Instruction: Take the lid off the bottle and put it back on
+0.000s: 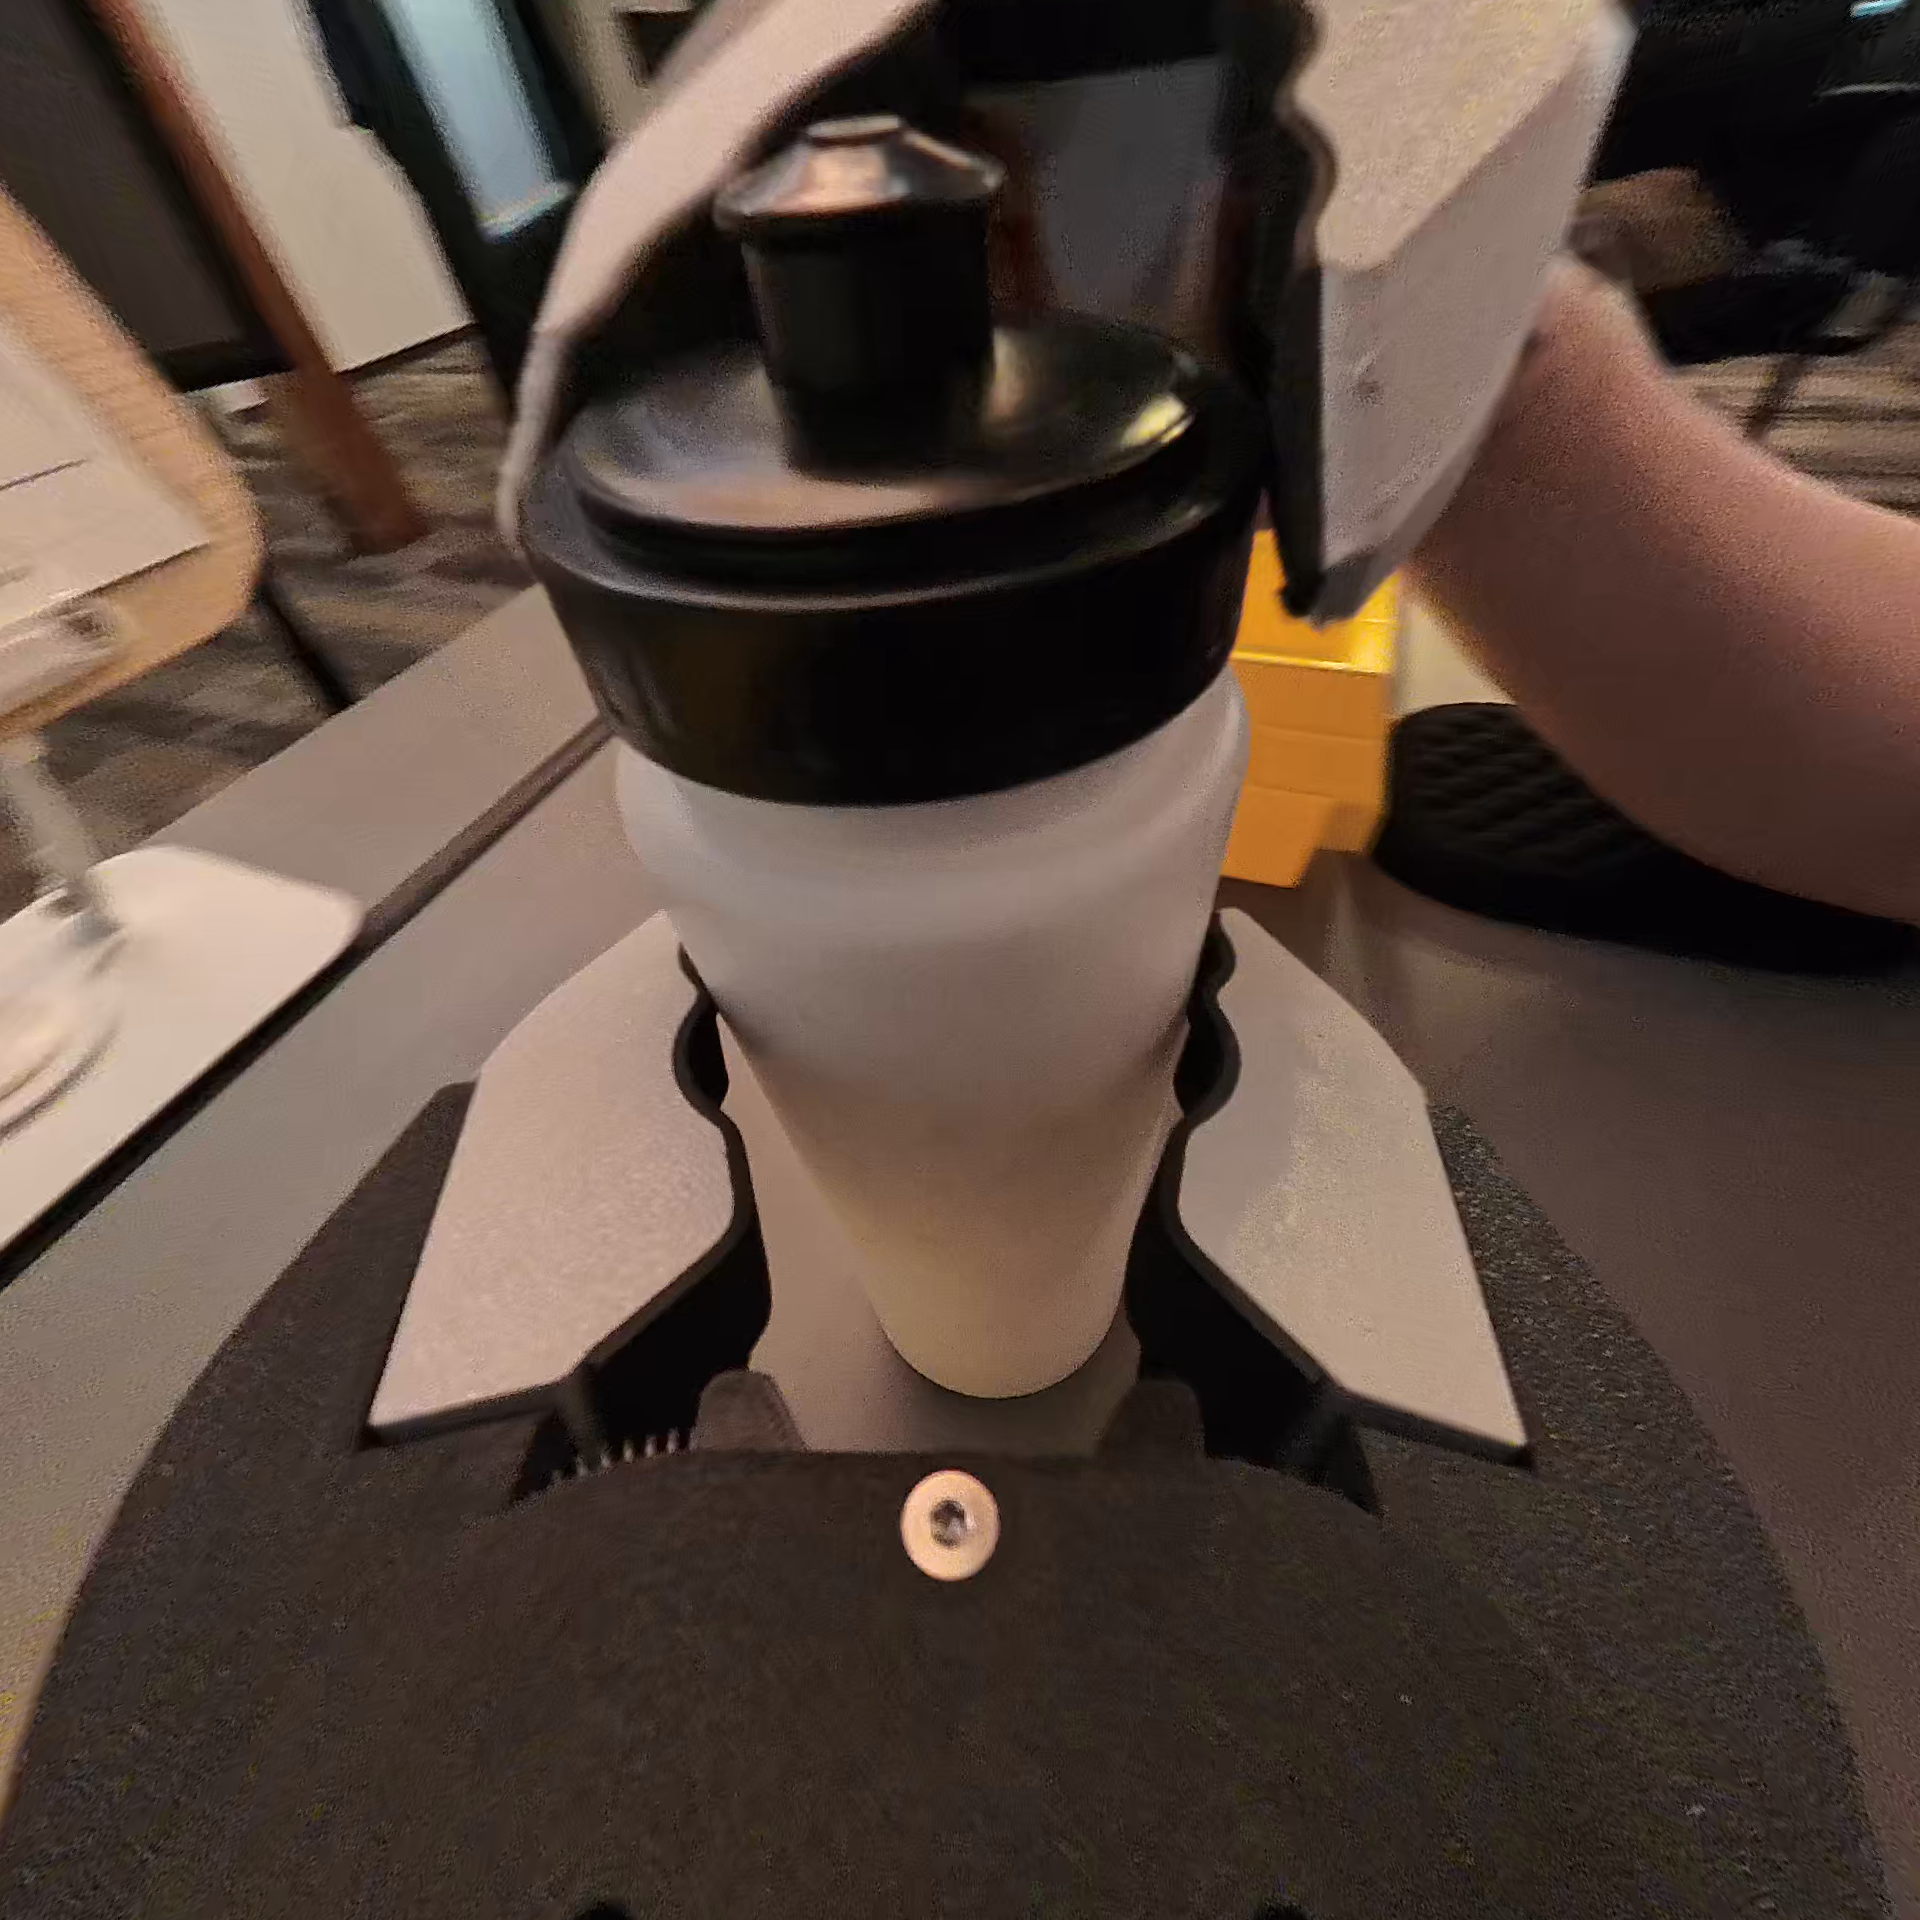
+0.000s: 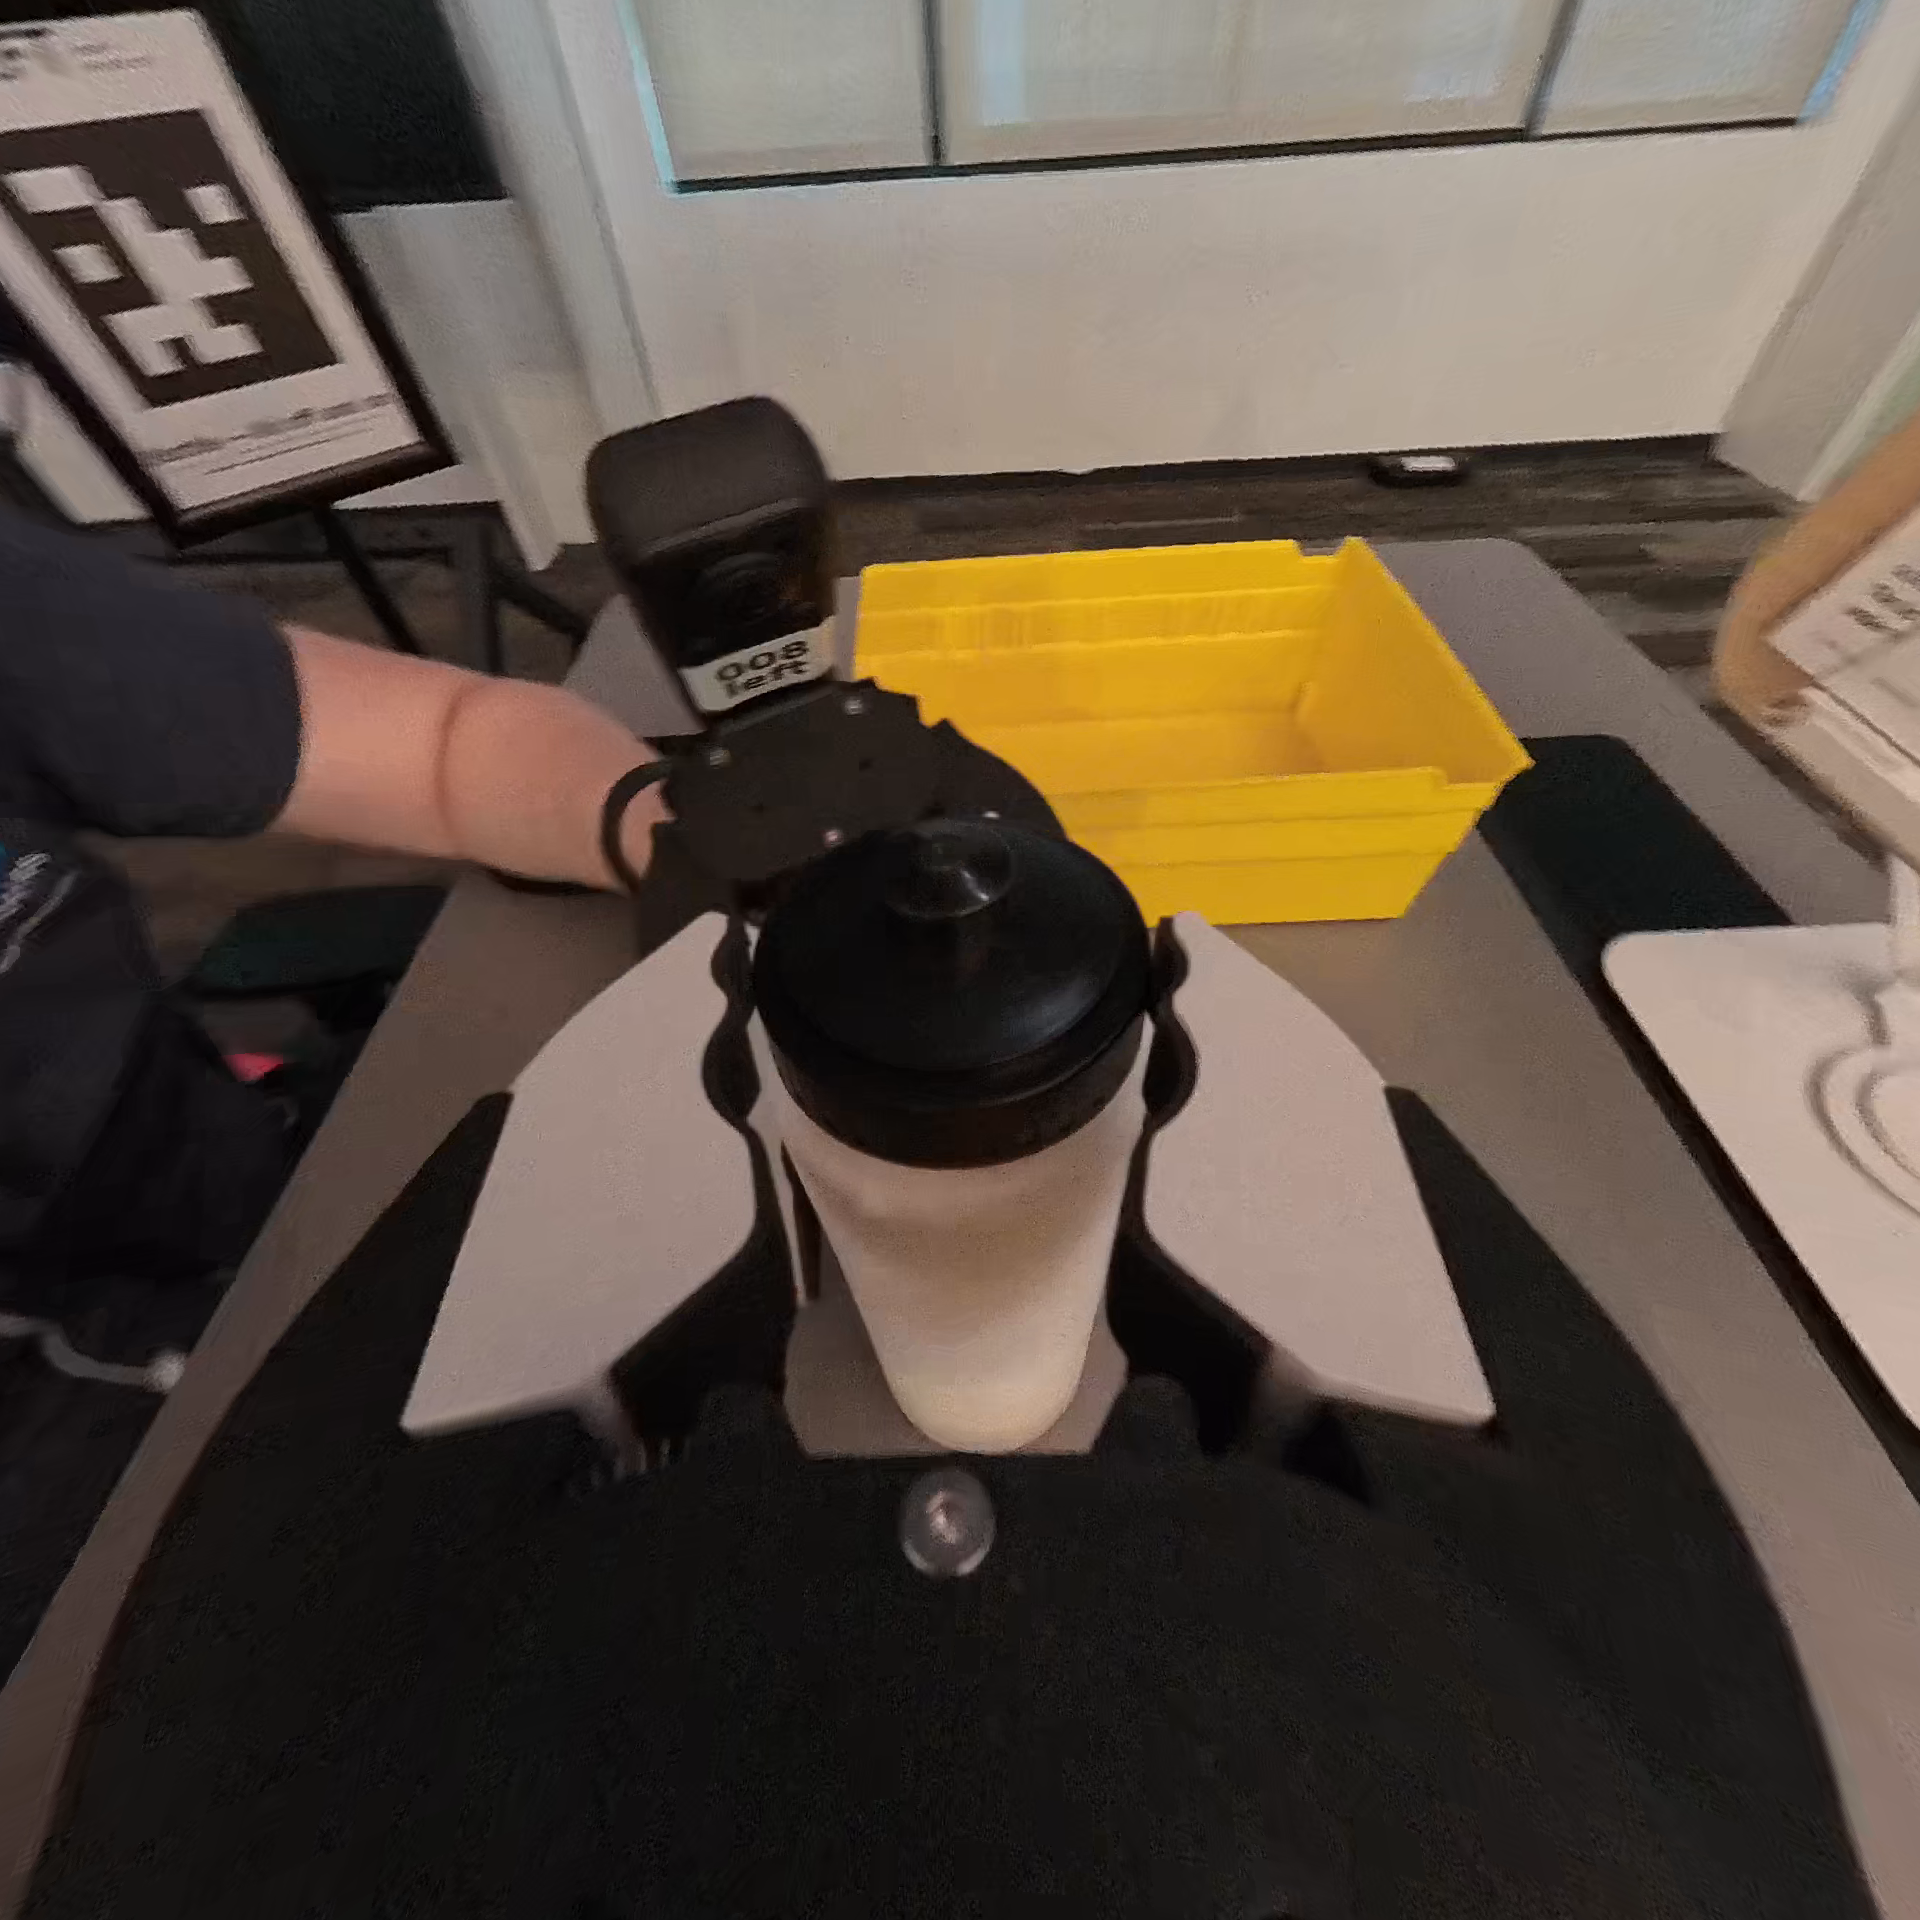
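Observation:
A white bottle [image 1: 935, 1039] with a black spouted lid [image 1: 883, 582] stands upright on the grey table [image 1: 1558, 1091]. My left gripper [image 1: 951, 935] is shut on the bottle's body, one finger on each side. Its black body shows behind the bottle in the right wrist view [image 2: 790, 779]. My right gripper [image 2: 945, 935] comes from above and is shut on the lid [image 2: 945, 997], pads against its rim. Its grey fingers [image 1: 644, 260] flank the lid in the left wrist view. The lid sits on the bottle [image 2: 956, 1278].
An open yellow bin [image 2: 1403, 727] stands just behind the bottle, and also shows in the left wrist view [image 1: 1309, 727]. A white board [image 2: 1714, 1039] lies at the right. A black mat [image 1: 1507, 810] lies under a forearm [image 1: 1662, 623]. A marker sign [image 2: 177, 281] stands beyond the table.

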The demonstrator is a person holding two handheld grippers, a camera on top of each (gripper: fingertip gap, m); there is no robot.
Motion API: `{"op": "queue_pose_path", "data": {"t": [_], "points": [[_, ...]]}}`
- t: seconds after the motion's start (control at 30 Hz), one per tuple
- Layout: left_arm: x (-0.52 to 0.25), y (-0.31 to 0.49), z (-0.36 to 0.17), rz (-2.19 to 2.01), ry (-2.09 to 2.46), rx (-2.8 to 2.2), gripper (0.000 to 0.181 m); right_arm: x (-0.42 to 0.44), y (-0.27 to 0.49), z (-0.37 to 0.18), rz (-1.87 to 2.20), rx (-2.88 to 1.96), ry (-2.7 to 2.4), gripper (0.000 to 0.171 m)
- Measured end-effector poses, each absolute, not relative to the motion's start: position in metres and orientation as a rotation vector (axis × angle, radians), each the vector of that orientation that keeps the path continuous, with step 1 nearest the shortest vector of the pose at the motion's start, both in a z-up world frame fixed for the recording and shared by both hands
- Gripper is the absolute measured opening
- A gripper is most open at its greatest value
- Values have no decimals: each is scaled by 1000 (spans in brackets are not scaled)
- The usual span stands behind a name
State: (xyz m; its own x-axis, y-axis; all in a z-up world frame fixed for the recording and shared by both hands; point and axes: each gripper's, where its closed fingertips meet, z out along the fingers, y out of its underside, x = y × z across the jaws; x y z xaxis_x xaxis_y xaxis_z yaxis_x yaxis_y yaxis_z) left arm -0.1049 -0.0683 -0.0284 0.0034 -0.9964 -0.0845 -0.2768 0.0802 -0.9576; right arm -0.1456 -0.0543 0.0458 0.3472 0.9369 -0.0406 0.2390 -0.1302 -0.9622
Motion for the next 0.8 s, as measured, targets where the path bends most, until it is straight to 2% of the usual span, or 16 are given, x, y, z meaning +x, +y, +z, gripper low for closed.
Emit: {"op": "queue_pose_path", "data": {"t": [0.2, 0.27, 0.37, 0.47, 0.5, 0.57, 0.8], "points": [[-98, -118, -30, -1113, 1634, -1212, 87, -139, -116, 50, 1270, -1325, -1360, 74], [-98, -105, -29, -1079, 1579, -1260, 87, -140, -104, 51, 1194, -1355, -1310, 74], [-101, -80, -29, -1026, 1468, -1340, 87, -144, -87, 61, 1064, -1387, -1196, 95], [-106, -61, -27, -994, 1374, -1405, 87, -147, -67, 56, 924, -1515, -1109, 97], [-107, -59, -27, -996, 1367, -1412, 87, -147, -60, 52, 877, -1552, -1086, 95], [-107, -58, -27, -994, 1367, -1414, 87, -146, -50, 44, 800, -1609, -1061, 76], [-106, -61, -28, -971, 1391, -1397, 87, -138, -49, 54, 967, -1589, -965, 67]]}}
